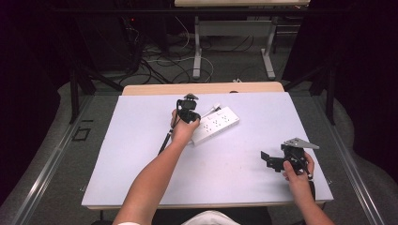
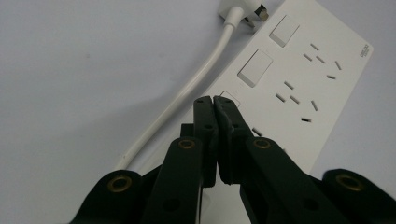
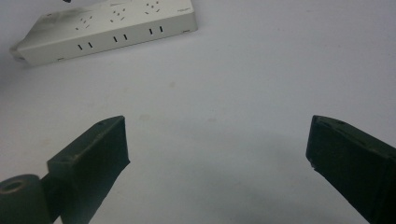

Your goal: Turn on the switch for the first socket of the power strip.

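The desk [image 1: 141, 178], under a pale sheet, carries a white power strip [image 1: 213, 124] lying flat, sockets up, just in front of and partly under the left hand-held gripper [image 2: 214, 100]. In the left gripper view that gripper's jaws are clenched together with nothing between them, the tips poised over the strip's near end beside a rocker switch [image 2: 255, 68]. The strip looks like a rigid plastic slab, light to moderate in weight, smooth and somewhat slippery on its broad face; my judgement is that it is best taken across its narrow width, pads on the two long side walls, near the middle so it does not swing. Its white cable [image 2: 187, 93] runs off to the left of those jaws, bendy and likely to drag, ending in a plug [image 2: 243, 11] beyond the tips. The right hand-held gripper [image 3: 219, 144] stands released, jaws wide apart over bare desk, with the strip well apart from it, ahead and to the left.
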### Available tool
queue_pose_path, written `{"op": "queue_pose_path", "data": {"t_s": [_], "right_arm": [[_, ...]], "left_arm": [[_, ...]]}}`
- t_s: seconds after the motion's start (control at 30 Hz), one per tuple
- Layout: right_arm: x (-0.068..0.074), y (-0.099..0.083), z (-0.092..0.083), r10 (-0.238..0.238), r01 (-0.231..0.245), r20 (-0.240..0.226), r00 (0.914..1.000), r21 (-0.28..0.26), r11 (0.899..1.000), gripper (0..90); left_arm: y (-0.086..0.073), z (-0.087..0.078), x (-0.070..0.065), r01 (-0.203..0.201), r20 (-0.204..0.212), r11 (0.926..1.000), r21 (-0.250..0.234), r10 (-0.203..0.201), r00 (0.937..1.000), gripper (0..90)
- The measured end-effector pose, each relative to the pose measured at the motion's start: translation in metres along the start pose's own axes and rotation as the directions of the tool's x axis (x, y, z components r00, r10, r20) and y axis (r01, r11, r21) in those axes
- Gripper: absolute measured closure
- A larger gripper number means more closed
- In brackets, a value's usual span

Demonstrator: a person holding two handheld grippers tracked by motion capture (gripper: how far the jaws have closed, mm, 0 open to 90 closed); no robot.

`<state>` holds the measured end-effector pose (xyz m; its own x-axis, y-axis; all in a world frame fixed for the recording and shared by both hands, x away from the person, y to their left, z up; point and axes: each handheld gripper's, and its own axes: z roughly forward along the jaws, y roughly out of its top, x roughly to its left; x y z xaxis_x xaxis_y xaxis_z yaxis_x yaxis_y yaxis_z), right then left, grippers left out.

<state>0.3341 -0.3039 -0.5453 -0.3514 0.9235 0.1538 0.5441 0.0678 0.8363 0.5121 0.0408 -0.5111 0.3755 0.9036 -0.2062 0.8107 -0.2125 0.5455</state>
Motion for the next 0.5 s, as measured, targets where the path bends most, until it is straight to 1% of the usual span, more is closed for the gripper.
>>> {"op": "queue_pose_path", "data": {"t_s": [0.1,0.17,0.2,0.27,0.3,0.4,0.5], "right_arm": [[-0.0010,-0.0002,0.0000,-0.005,0.005,0.000,1.0000,0.000,1.000,5.1],[-0.0019,-0.0003,-0.0003,-0.007,0.007,-0.004,1.0000,0.002,1.000,5.1],[-0.0020,-0.0004,-0.0002,-0.006,0.006,-0.004,1.0000,0.001,1.000,5.1],[-0.0022,-0.0005,-0.0001,-0.003,0.003,-0.002,1.0000,0.002,1.000,5.1],[-0.0022,-0.0005,-0.0001,-0.003,0.003,-0.003,1.0000,0.001,1.000,5.1],[-0.0019,-0.0004,-0.0002,-0.005,0.005,-0.006,1.0000,0.000,1.000,5.1],[-0.0019,-0.0004,-0.0003,-0.005,0.005,-0.007,1.0000,0.005,1.000,5.1]], "left_arm": [[0.0000,0.0049,0.0006,0.011,-0.001,0.9999,-0.007,-0.011,0.9999,89.3],[0.0003,0.0060,0.0015,0.010,-0.002,0.9999,-0.006,-0.010,1.0000,89.3],[0.0003,0.0070,0.0013,0.022,0.003,0.9997,-0.011,-0.022,0.9997,89.3],[0.0009,0.0074,0.0024,0.019,0.002,0.9998,-0.006,-0.019,0.9998,89.2],[0.0006,0.0084,0.0022,0.029,0.006,0.9995,-0.012,-0.029,0.9996,89.0],[0.0008,0.0088,0.0029,0.018,-0.005,0.9998,-0.005,-0.018,0.9998,86.9],[0.0005,0.0091,0.0026,0.025,-0.006,0.9996,-0.010,-0.025,0.9997,86.3]]}}
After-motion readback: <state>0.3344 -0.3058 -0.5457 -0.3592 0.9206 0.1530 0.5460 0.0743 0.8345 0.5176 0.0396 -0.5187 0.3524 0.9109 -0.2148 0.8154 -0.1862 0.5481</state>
